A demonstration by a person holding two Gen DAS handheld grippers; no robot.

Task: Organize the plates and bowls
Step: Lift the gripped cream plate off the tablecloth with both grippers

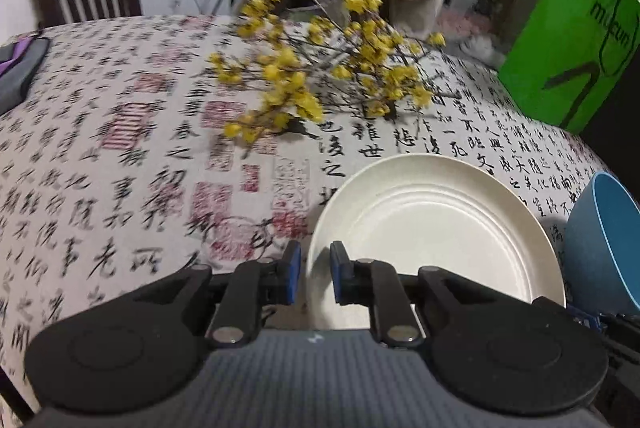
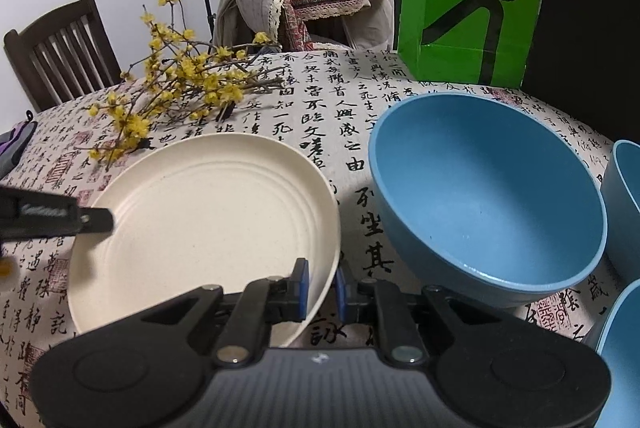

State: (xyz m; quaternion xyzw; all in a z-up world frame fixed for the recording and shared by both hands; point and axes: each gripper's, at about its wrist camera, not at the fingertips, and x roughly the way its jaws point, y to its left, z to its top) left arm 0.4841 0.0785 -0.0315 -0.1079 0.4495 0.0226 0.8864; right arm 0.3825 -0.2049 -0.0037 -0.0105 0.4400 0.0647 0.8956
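The cream plate, round with ringed grooves, sits on the calligraphy tablecloth. The right gripper straddles its rim at five o'clock, jaws parted; the left gripper likewise at eight o'clock. A blue bowl stands at three o'clock.

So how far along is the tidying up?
Barely begun, it seems. Nothing looks stacked: the plate and three blue bowls sit apart on the table. Both grippers straddle the plate's rim, right and left, neither visibly clamped. Gathering everything is left.
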